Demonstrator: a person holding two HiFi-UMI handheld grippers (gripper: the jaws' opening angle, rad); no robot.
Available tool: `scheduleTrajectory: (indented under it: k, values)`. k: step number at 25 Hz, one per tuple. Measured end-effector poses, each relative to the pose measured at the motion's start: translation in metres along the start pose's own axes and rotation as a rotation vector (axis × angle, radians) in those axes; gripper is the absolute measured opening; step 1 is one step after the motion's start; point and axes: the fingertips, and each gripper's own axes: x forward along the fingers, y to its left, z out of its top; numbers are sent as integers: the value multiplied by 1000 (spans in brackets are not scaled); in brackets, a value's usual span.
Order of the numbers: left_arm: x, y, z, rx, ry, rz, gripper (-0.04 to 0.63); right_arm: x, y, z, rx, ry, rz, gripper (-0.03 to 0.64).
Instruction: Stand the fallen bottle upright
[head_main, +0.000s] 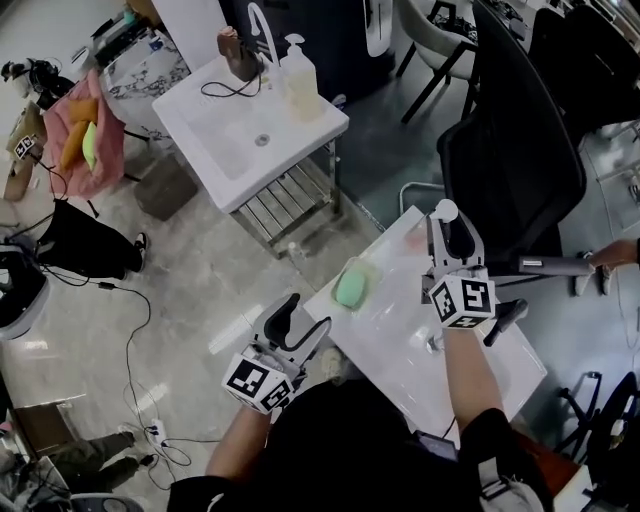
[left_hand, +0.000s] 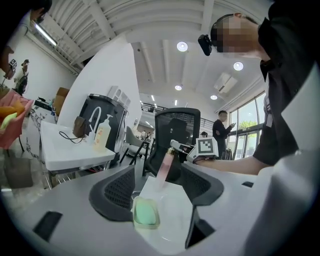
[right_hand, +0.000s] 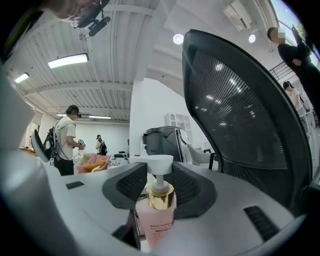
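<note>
The right gripper has its jaws clamped on the pink pump bottle, held near upright over the table, at about 2 o'clock from the green soap dish. It should seat the base flat, then release slowly. The left gripper, jaws wide and empty, hovers at the dish's 7 o'clock.

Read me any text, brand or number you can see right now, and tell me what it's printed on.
Pink pump bottle: dark print lines on its front, too small and blurred to read.
Marker cubes: black-and-white square patterns only, no letters or digits.
Nothing else carries legible text.
</note>
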Motion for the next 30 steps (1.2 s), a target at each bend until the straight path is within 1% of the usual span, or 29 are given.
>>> scheduleTrajectory:
  k: [5, 7, 10, 12, 15, 16, 18, 21, 26, 30]
  values:
    - [4, 9, -6, -14, 19, 19, 304, 18, -2, -14, 14, 18, -6, 170]
    - [4, 9, -7, -17, 26, 18, 304, 20, 1, -18, -2, 20, 1, 170]
    - [3, 11, -12, -25, 42, 20, 302, 19, 12, -20, -56, 0, 8, 172]
    - [4, 11, -15, -34, 47, 19, 302, 18, 13, -21, -61, -10, -7, 172]
    - [5, 8, -18, -40, 52, 13, 302, 18, 12, -27, -72, 9, -9, 173]
    - [4, 7, -19, -38, 54, 11, 302, 17, 12, -30, -72, 19, -5, 179]
    - [3, 6, -19, -29, 57, 10, 302, 13, 9, -34, -40, 31, -11, 214]
    - [-1, 5, -18, -15, 53, 12, 302, 7, 7, -36, -8, 40, -22, 241]
    - [-7, 3, -14, -2, 34, 5, 302, -7, 13, -28, -32, 34, -25, 249]
    - [-13, -3, -7, 10, 12, -17, 302, -33, 18, -18, -44, 32, -45, 249]
